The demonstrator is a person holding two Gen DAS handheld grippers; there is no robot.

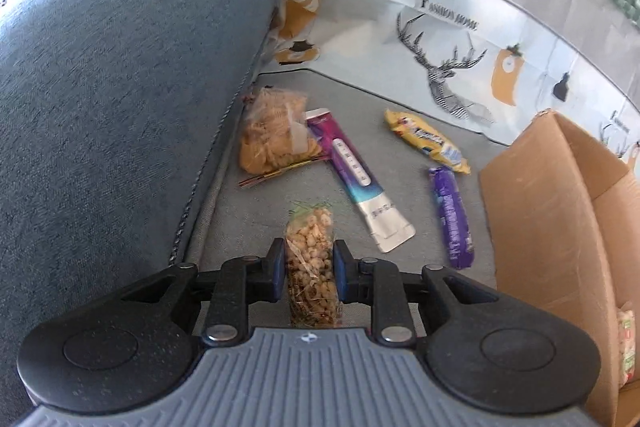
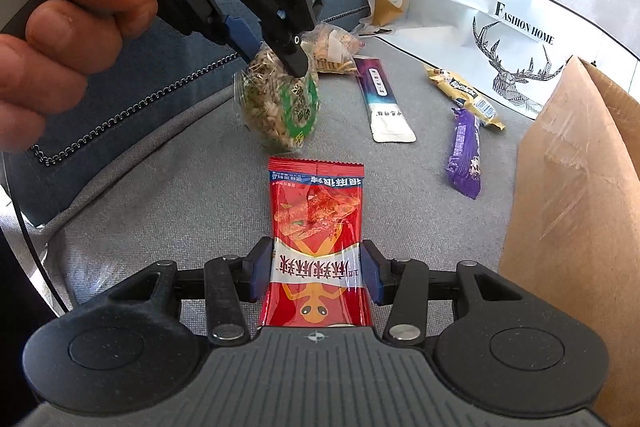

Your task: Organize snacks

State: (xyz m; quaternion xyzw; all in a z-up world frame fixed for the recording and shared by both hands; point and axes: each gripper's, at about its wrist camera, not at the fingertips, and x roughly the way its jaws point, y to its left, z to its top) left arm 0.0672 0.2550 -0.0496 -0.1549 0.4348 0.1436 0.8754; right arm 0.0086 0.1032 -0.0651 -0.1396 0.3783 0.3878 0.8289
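Snacks in both grips: left gripper (image 1: 308,269) clamps the puffed-grain bag (image 1: 310,267) above the sofa, right gripper (image 2: 316,273) pinches the red packet (image 2: 316,227). Swing each squarely over the cardboard box (image 2: 576,187) before releasing.

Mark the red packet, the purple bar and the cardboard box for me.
red packet (image 2: 316,227): right wrist view, middle of its printed front.
purple bar (image 2: 466,153): right wrist view, middle of the wrapper.
cardboard box (image 2: 568,207): right wrist view, its near outer wall.

Left gripper (image 1: 308,267) pitched down, jaws narrow and seemingly pinching, right gripper (image 2: 316,273) half-closed, clamped, bare hand (image 2: 60,15) on handle
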